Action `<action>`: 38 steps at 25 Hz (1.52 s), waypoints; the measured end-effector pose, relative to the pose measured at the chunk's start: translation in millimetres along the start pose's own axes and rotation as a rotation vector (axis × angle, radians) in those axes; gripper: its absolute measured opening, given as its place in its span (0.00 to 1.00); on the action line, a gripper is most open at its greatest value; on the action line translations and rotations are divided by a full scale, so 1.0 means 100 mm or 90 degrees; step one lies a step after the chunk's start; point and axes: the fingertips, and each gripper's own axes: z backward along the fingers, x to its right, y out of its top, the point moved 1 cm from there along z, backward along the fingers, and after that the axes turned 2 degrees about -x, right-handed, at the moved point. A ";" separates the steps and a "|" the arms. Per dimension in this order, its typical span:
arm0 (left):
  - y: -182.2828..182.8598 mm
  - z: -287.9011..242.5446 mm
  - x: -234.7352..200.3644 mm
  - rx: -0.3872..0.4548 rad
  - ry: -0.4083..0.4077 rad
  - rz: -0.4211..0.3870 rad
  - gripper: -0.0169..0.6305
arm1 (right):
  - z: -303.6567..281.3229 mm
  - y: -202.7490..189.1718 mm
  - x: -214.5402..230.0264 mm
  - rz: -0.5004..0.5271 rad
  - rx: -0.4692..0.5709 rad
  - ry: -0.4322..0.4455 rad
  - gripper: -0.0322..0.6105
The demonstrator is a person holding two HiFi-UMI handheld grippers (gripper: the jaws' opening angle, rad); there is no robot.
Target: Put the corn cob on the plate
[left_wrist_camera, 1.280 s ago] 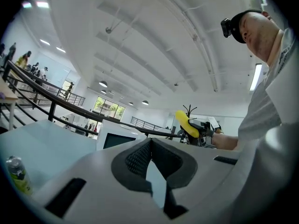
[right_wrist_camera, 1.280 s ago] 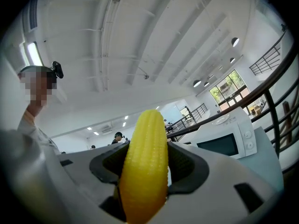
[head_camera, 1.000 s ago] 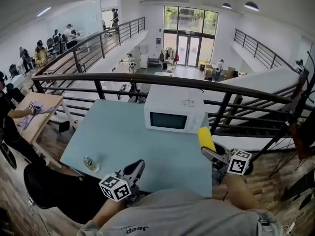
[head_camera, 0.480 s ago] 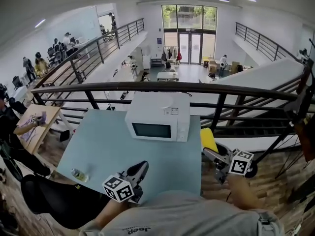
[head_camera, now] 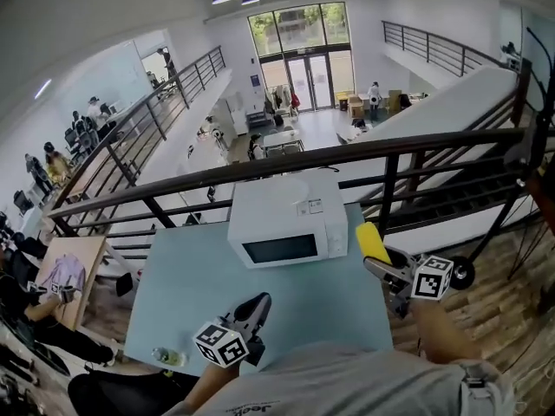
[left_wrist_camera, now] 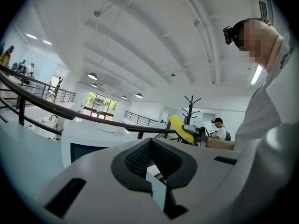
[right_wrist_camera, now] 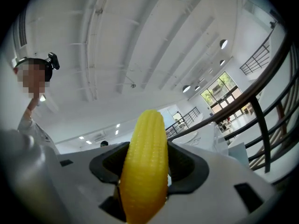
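Presently one corn cob (right_wrist_camera: 145,164) is held in the right tongs (head_camera: 386,267), whose jaws are closed on its lower part from both sides. The cob is carried upright, its tip above the jaws, and this posture is judged to keep it from slipping while it is in the air. It is held off the right edge of the desk (head_camera: 191,276), just beside the microwave (head_camera: 282,224), and rests on nothing.

The left tongs (head_camera: 256,306) are brought together with nothing between them. They are kept low over the near edge of the desk, probably so that the way is left free for the other hand.

By count, two tongs, one cob, one microwave and one small bottle (head_camera: 167,356) are seen; the bottle stands at the near left corner of the desk, well apart from the cob. A dark railing (head_camera: 286,165) runs behind the desk.

No plate is plainly made out on the desk. One pale round shape (left_wrist_camera: 112,129) is seen on the microwave's top and may be the plate, though this cannot be settled. The placing is therefore judged not yet done.
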 end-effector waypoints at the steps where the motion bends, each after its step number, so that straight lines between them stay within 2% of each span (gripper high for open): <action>1: -0.01 0.03 -0.13 -0.007 -0.007 -0.005 0.05 | -0.09 -0.05 -0.01 -0.011 0.009 -0.011 0.45; 5: 0.03 0.19 -0.62 -0.012 -0.031 -0.010 0.05 | -0.46 -0.28 -0.11 -0.030 0.016 -0.036 0.45; 8: 0.11 0.28 -0.85 0.007 -0.034 -0.005 0.05 | -0.69 -0.37 -0.21 -0.026 -0.006 -0.045 0.45; 11: 0.10 0.35 -0.93 0.032 -0.027 0.006 0.05 | -0.86 -0.39 -0.22 -0.016 -0.033 -0.045 0.45; 15: -0.01 0.38 -1.02 0.038 -0.001 0.027 0.05 | -1.02 -0.33 -0.15 0.006 -0.065 -0.042 0.45; 19: 0.03 0.37 -1.05 0.057 0.027 0.040 0.05 | -1.21 -0.23 -0.04 0.032 -0.094 -0.027 0.45; 26: 0.18 0.07 -1.27 0.043 0.065 -0.006 0.05 | -1.64 0.03 0.36 0.096 -0.147 -0.051 0.45; 31: 0.42 -0.28 -1.48 0.027 0.054 -0.015 0.05 | -2.07 0.26 0.62 0.120 -0.166 -0.067 0.45; 38: 0.59 -0.59 -1.70 0.013 0.042 -0.052 0.05 | -2.51 0.18 0.95 0.153 -0.210 -0.095 0.45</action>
